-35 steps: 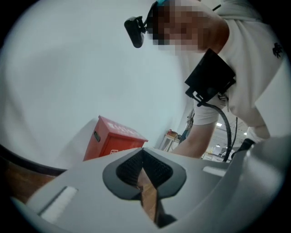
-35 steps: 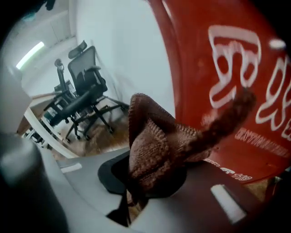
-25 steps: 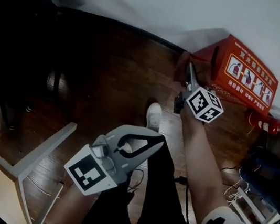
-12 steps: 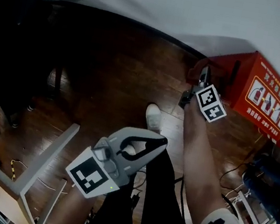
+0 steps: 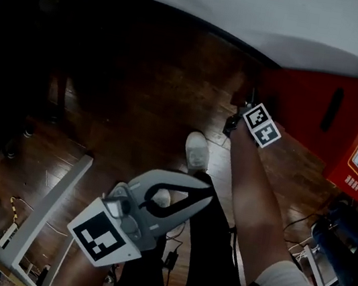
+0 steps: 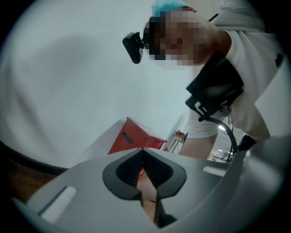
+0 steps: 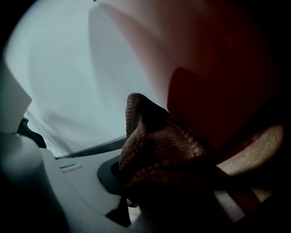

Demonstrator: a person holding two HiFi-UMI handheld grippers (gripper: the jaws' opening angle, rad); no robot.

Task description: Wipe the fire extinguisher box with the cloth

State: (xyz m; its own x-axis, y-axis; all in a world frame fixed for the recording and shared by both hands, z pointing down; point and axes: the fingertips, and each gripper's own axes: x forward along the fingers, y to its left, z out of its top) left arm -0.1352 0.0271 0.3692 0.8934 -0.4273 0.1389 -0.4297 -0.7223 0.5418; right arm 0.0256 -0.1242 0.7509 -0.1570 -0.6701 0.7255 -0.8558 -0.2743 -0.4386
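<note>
Clamped on the cloth (image 7: 157, 150), the right gripper (image 5: 248, 103) may lose it rubbing the box (image 5: 301, 105); left gripper (image 5: 203, 192) is closed, empty.

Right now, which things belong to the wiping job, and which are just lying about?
Job: cloth, right gripper holding it, red fire extinguisher box.
Lying about: grey frame, floor cables; left gripper shut, empty.

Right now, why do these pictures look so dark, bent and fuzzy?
Head view: dim, the floor nearly black, the red box in shadow. Left gripper view: bright, edges bent by the wide lens. Right gripper view: the cloth crowds the lens; the red box behind is a dark blur.
</note>
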